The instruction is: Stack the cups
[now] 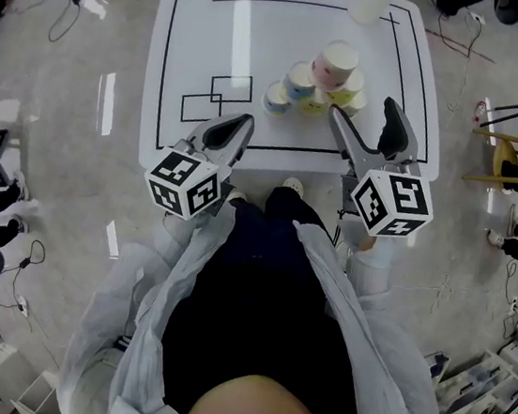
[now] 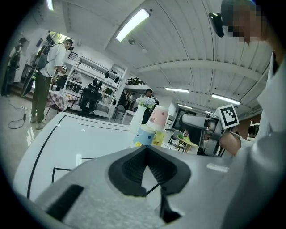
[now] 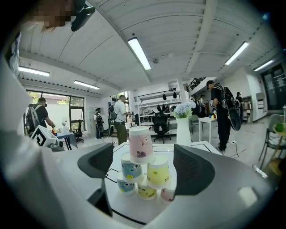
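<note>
Past right gripper (image 3: 145, 166): 3 cup tiers (image 3: 157, 172); left gripper view hides btm.

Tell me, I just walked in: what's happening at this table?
A person holds a two-jaw gripper in each hand at a white table with black lines. Six small pastel paper cups stand on it as a pyramid, a pink cup on top. The right gripper is open just short of the stack, holding nothing; the left gripper is shut and empty at the table's near edge.
</note>
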`<state>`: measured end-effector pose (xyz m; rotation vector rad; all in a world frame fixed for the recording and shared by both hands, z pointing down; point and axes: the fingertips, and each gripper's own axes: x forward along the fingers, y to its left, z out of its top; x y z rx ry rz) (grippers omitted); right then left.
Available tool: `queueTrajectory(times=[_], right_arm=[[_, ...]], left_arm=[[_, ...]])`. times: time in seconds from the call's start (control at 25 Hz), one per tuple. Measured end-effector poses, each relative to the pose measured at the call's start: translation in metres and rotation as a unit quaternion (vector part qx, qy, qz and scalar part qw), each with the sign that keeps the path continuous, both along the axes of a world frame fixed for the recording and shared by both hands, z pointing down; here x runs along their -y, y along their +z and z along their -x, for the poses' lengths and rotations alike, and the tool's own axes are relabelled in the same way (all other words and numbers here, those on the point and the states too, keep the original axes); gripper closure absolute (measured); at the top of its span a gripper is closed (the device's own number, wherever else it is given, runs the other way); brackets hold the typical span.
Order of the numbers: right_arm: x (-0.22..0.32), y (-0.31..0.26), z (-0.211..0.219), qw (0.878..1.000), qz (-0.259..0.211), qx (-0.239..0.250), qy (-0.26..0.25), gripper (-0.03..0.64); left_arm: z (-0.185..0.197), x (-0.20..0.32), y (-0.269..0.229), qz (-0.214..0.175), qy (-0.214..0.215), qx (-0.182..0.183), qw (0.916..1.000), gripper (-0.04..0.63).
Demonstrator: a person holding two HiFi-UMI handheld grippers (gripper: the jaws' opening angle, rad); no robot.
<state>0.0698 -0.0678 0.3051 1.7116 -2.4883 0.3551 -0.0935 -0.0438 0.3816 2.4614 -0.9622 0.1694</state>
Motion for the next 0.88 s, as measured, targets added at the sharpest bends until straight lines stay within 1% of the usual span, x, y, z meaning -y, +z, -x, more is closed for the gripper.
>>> queueTrajectory(times=[0.2, 0.24, 0.32, 0.36, 0.44, 0.56, 0.6, 0.64, 0.72, 0.88], right_arm=[[-0.020, 0.021, -0.020, 0.999, 0.017, 0.028, 0.038, 0.261], [-0.024, 0.024, -0.024, 0.998, 0.017, 0.024, 0.048, 0.293], [-0.030, 0.032, -0.031, 0.997, 0.018, 0.013, 0.068, 0.383], [-0.032, 0.037, -0.034, 0.997, 0.020, 0.012, 0.073, 0.413], [-0.035, 0.050, -0.036, 0.996, 0.031, 0.018, 0.079, 0.437], [-0.040, 0.071, -0.043, 0.995, 0.046, 0.007, 0.093, 0.512], [-0.042, 0.077, -0.045, 0.994, 0.050, 0.000, 0.098, 0.550], [-0.043, 0.083, -0.047, 0.994, 0.053, -0.003, 0.100, 0.606], [-0.045, 0.092, -0.046, 0.994, 0.060, -0.006, 0.093, 0.604], [-0.048, 0.103, -0.041, 0.994, 0.070, -0.036, 0.070, 0.604]], left_arm=[[-0.005, -0.004, 0.003, 0.002, 0.015, 0.003, 0.9999, 0.598], [-0.005, -0.005, 0.004, 0.003, 0.016, 0.004, 0.9999, 0.598], [-0.005, -0.005, 0.006, 0.005, 0.018, 0.006, 0.9998, 0.598], [-0.005, -0.006, 0.008, 0.006, 0.018, 0.006, 0.9998, 0.598], [-0.005, -0.006, 0.010, 0.007, 0.019, 0.007, 0.9998, 0.598], [-0.005, -0.006, 0.013, 0.003, 0.016, 0.005, 0.9999, 0.598], [-0.005, -0.007, 0.014, 0.003, 0.014, 0.005, 0.9999, 0.598], [-0.004, -0.007, 0.016, 0.003, 0.013, 0.005, 0.9999, 0.598], [-0.004, -0.007, 0.020, 0.005, 0.009, 0.006, 0.9999, 0.598], [-0.003, -0.009, 0.026, 0.006, 0.005, 0.007, 0.9999, 0.598]])
